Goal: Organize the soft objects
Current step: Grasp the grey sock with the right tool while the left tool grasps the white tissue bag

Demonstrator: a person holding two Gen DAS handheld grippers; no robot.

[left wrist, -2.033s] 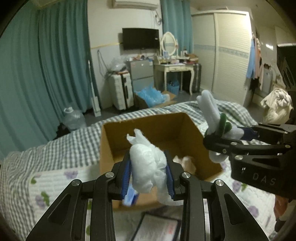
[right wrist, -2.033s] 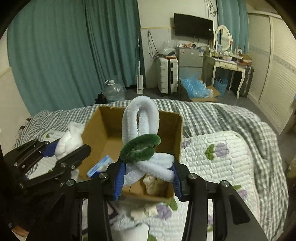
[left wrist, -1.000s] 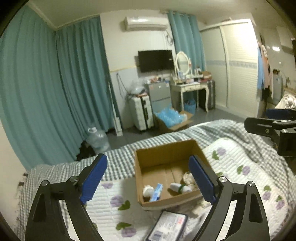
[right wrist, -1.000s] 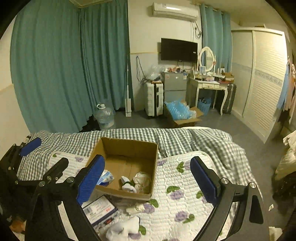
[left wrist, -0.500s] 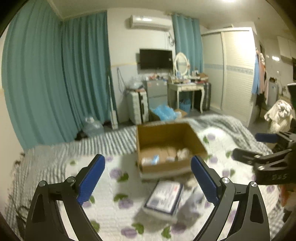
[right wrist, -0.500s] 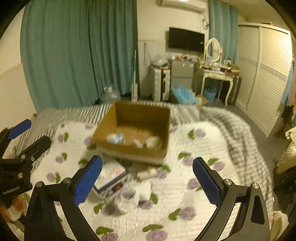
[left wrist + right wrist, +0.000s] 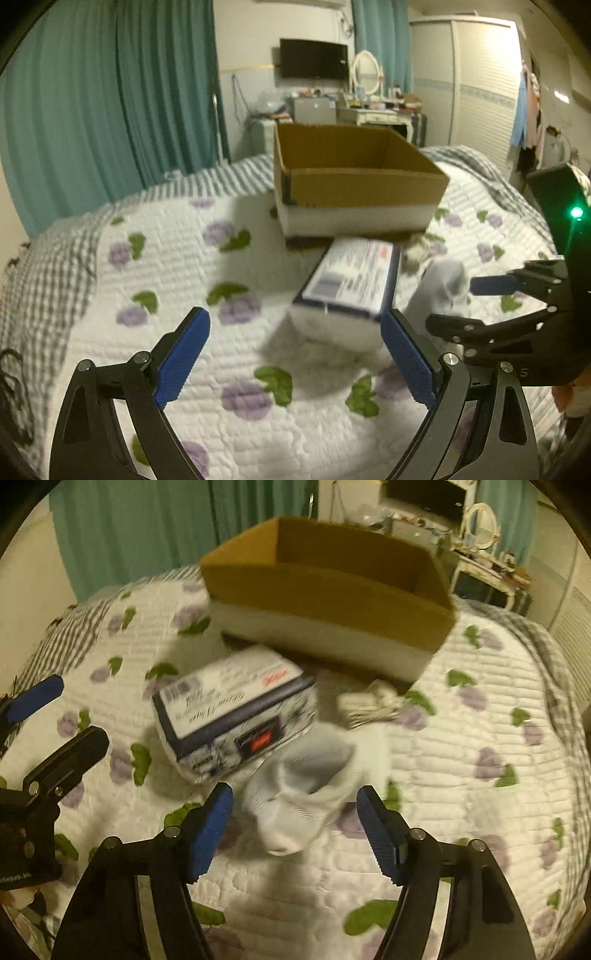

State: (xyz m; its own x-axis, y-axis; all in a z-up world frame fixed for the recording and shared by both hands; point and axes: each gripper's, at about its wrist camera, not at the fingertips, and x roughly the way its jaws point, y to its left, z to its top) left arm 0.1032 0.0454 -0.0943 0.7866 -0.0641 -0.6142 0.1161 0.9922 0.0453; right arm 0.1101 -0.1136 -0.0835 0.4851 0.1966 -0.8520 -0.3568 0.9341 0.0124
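A white sock (image 7: 306, 790) lies on the flowered quilt, directly in front of my open right gripper (image 7: 295, 825); it lies between the fingers and the blue pads do not touch it. It also shows in the left wrist view (image 7: 439, 288). A small crumpled cream cloth (image 7: 373, 701) lies just behind it, near the cardboard box (image 7: 332, 605). My left gripper (image 7: 295, 358) is open and empty, low over the quilt, facing a white and navy carton (image 7: 351, 284). The box (image 7: 354, 184) stands beyond; its inside is hidden.
The white and navy carton (image 7: 236, 709) lies between the sock and the left gripper (image 7: 33, 716). The right gripper (image 7: 491, 302) shows at the right of the left wrist view. The quilt (image 7: 480, 738) spreads to the right. Teal curtains (image 7: 110, 92) and furniture stand behind.
Both grippers let go of their soft toys over the box and opened. They then pulled back and dropped low toward the quilt; the right one now straddles the white sock.
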